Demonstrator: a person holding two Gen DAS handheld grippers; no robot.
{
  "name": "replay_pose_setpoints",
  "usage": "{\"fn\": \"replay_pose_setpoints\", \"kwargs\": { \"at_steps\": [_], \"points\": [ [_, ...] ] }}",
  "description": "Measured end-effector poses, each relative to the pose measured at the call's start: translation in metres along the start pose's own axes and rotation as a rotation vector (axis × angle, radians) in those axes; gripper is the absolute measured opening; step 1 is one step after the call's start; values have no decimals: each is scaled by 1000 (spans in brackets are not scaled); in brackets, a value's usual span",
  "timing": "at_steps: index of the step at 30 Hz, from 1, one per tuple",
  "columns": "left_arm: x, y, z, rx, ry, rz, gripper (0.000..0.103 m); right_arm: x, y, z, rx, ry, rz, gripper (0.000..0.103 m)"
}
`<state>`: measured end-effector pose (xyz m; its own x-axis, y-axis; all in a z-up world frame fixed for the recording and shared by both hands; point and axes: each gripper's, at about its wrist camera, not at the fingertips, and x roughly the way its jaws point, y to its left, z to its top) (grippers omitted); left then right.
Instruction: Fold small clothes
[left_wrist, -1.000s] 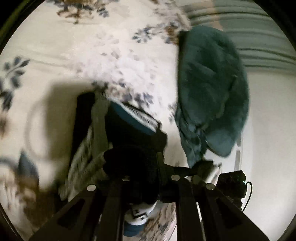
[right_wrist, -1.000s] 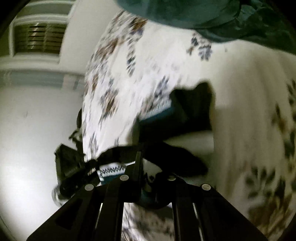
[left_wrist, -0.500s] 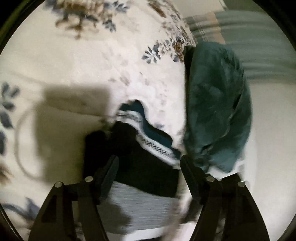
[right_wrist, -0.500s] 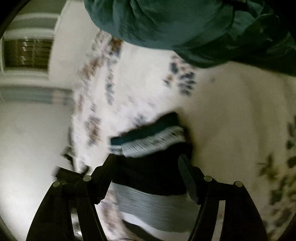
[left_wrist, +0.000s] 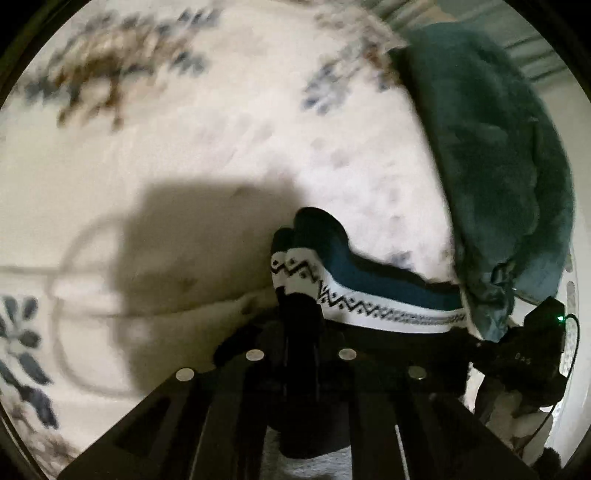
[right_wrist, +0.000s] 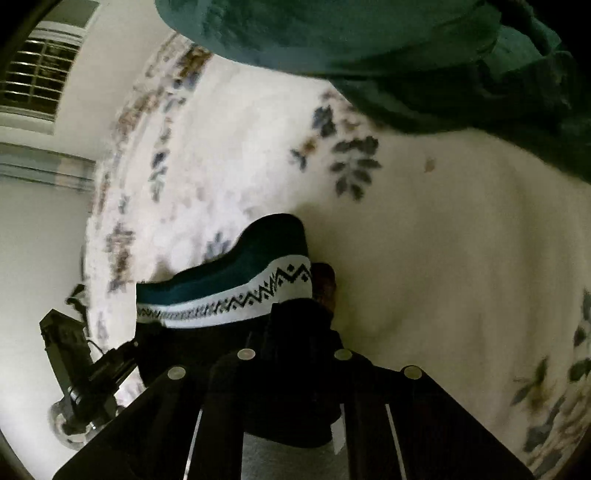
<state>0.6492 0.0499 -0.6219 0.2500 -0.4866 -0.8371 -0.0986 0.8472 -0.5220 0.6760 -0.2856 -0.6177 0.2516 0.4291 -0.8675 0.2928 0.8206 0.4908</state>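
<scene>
A small knit garment with a teal band, a white zigzag-patterned stripe and a black part (left_wrist: 369, 299) is stretched between both grippers above the floral bedspread (left_wrist: 184, 147). My left gripper (left_wrist: 299, 314) is shut on its black edge at one end. My right gripper (right_wrist: 295, 314) is shut on the other end of the garment (right_wrist: 229, 291). Its grey part hangs low between the fingers in both views. The right gripper shows at the right edge of the left wrist view (left_wrist: 532, 354); the left gripper shows at the left in the right wrist view (right_wrist: 74, 354).
A crumpled dark teal cloth (left_wrist: 498, 166) lies on the bed beyond the garment; it also fills the top of the right wrist view (right_wrist: 406, 48). A white wall and a window with blinds (right_wrist: 37, 74) lie past the bed's edge.
Both grippers stood open around the garment half a second ago; now both are shut on it. The garment is pulled taut and lifted between them.
</scene>
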Motion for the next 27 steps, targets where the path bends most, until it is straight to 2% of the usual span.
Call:
{"fn": "replay_pose_setpoints", "kwargs": {
  "at_steps": [2, 4, 5, 6, 7, 8, 9, 11, 13, 14, 16, 17, 19, 21, 23, 25, 27],
  "points": [
    [4, 4, 0, -18, 4, -5, 10, 14, 3, 4, -35, 37, -48, 11],
    [-4, 5, 0, -47, 7, -43, 11, 17, 4, 8, -48, 65, -49, 14],
    [-12, 5, -2, -58, -1, -59, 16, 14, 1, 9, -37, 84, -29, 17],
    [-20, 5, -5, -63, -11, -76, 31, 11, -1, 10, -27, 94, -13, 30],
    [-32, 7, -11, -70, -23, -126, 44, 5, -6, 9, -13, 103, 22, 39],
    [-42, 8, -18, -79, -34, -164, 71, -5, -12, 6, 3, 108, 76, 58],
    [-57, 12, -29, -96, -51, -203, 78, -10, -16, 3, 9, 112, 99, 70],
    [-84, 20, -57, -121, -75, -268, 78, -23, -27, -6, 14, 132, 163, 72],
    [-106, 32, -96, -171, -89, -300, 78, -31, -37, -17, 17, 166, 173, 83],
    [-115, 41, -127, -211, -89, -300, 80, -33, -44, -25, 16, 190, 197, 89],
    [-118, 52, -170, -284, -74, -291, 81, -30, -49, -34, 8, 236, 211, 92],
    [-118, 61, -202, -356, -52, -292, 81, -27, -52, -39, -4, 257, 204, 92],
    [-107, 69, -243, -475, -14, -346, 81, -19, -52, -47, -34, 290, 188, 93],
    [-86, 65, -268, -540, 20, -438, 81, -5, -50, -50, -53, 323, 222, 93],
    [-55, 50, -282, -559, 45, -511, 81, 14, -48, -48, -67, 339, 276, 93],
    [-29, 35, -279, -540, 31, -560, 81, 29, -47, -45, -55, 349, 313, 93],
    [-9, 28, -270, -541, 16, -527, 81, 44, -43, -43, -52, 363, 343, 100]
  ]
}}
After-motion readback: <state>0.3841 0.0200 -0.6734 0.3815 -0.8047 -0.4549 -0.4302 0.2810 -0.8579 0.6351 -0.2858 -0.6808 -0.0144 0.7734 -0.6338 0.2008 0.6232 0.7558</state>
